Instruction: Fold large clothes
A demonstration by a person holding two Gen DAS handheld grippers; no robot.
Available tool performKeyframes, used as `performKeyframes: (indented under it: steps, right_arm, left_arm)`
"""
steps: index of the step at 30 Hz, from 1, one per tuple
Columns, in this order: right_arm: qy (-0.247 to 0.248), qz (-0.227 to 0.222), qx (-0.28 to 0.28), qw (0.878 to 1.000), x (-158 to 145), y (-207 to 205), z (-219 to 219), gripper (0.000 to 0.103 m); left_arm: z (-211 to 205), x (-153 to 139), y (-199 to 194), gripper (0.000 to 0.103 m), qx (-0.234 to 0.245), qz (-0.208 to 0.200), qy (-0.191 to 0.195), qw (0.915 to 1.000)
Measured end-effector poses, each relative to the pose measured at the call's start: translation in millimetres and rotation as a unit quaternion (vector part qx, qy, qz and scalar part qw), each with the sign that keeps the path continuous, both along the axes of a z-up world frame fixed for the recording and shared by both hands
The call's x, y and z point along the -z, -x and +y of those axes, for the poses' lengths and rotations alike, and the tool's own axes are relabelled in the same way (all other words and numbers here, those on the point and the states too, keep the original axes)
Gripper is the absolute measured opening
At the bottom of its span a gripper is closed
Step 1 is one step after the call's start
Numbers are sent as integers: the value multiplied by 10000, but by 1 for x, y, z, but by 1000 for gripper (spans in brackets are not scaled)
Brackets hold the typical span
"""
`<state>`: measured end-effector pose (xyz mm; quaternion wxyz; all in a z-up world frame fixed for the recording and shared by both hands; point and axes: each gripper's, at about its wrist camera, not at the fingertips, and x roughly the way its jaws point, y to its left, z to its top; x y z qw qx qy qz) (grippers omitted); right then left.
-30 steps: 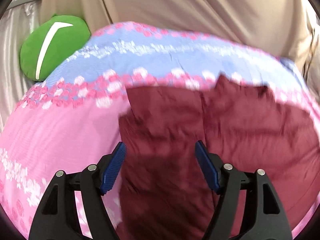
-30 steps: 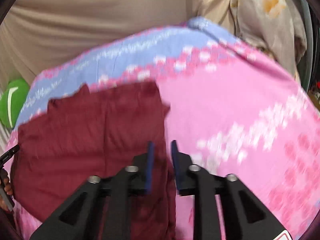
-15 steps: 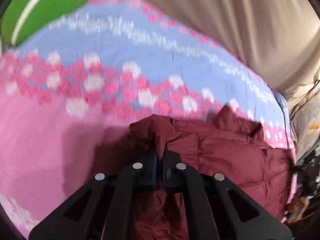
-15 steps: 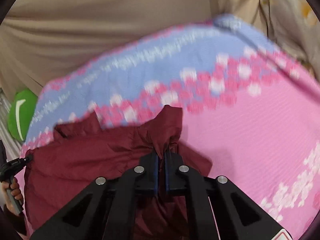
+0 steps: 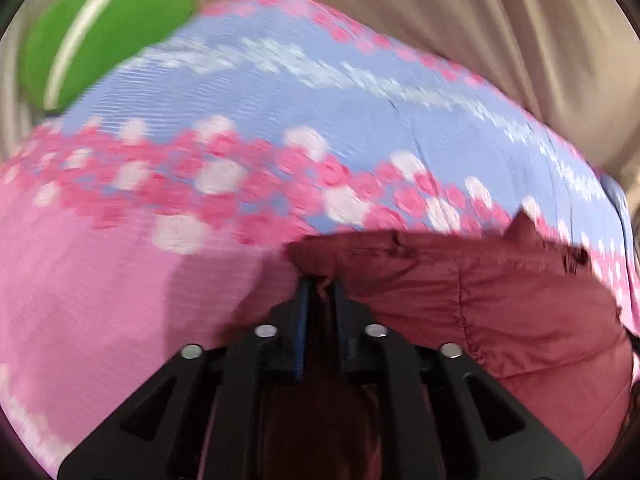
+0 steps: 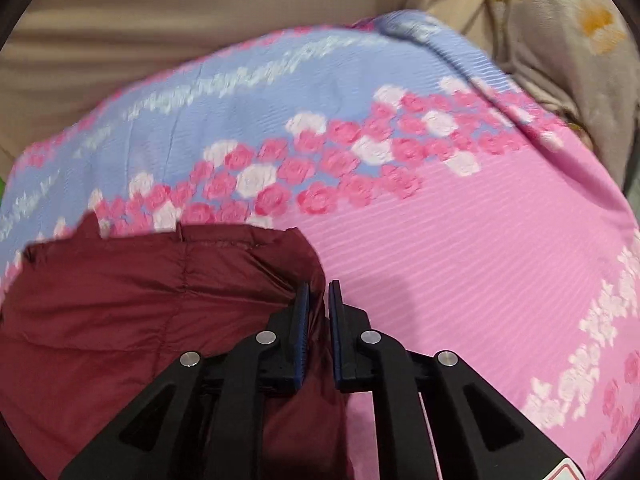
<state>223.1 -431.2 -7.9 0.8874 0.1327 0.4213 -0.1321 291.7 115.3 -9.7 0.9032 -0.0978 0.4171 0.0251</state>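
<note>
Maroon quilted garment (image 5: 500, 312) lies on pink floral bedspread (image 5: 120, 280), folded edge now doubled over since half-second back. Left gripper (image 5: 320, 292) and right gripper (image 6: 318, 300) jaws just eased apart; cloth between, apparently loosening. Fold laid; release likely.

A bed (image 5: 100, 288) carries everything, covered by a pink and lilac-blue bedspread (image 6: 460, 240) printed with bands of pink and white roses. A maroon quilted garment (image 6: 120, 312) lies directly on the pink part, its far edge reaching the rose band. A green cushion (image 5: 100, 28) sits at the bedspread's far corner.
</note>
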Motion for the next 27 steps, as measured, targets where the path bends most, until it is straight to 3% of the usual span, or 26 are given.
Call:
performKeyframes:
  steps: [3,4,7,11,13,14,17,23,27]
  right_arm:
    - [124,-572,-147,9982,-40,37,15,17]
    - [156,-705,-319,9969,-51,47,28,17]
    - [-61,-939,-1299,9871,-70,76,87,17]
    - [-423,-736,-2779,9568,-60,107,188,17]
    - [-379,-616,-3153,9462,-47,122,217,15]
    - [-188,-578,-3266,9432,-39,130,227,14]
    - [293,-406,-3031,9516,-17,144,215,9]
    - [243,-113,-1518,9880,8,172,103,4]
    - [255,58,-791,9965,26,190,49,3]
  left_arm:
    - [1,-46,36,23,-117,-604,-117,9980]
    - [-11,-65,54,26,66,-856,-246,9960]
    - [-56,-89,87,38,913,-1050,-370,9896]
    - [-139,-62,128,38,2419,-535,-250,9685]
    - [-168,-33,144,38,2869,-153,-224,9576]
    - [-173,-21,150,38,2922,-33,-279,9559]
    - [-168,2,162,38,2807,-42,-476,9586]
    - [-104,8,164,38,2028,49,-448,9782]
    - [-63,18,168,40,1386,50,-671,9881]
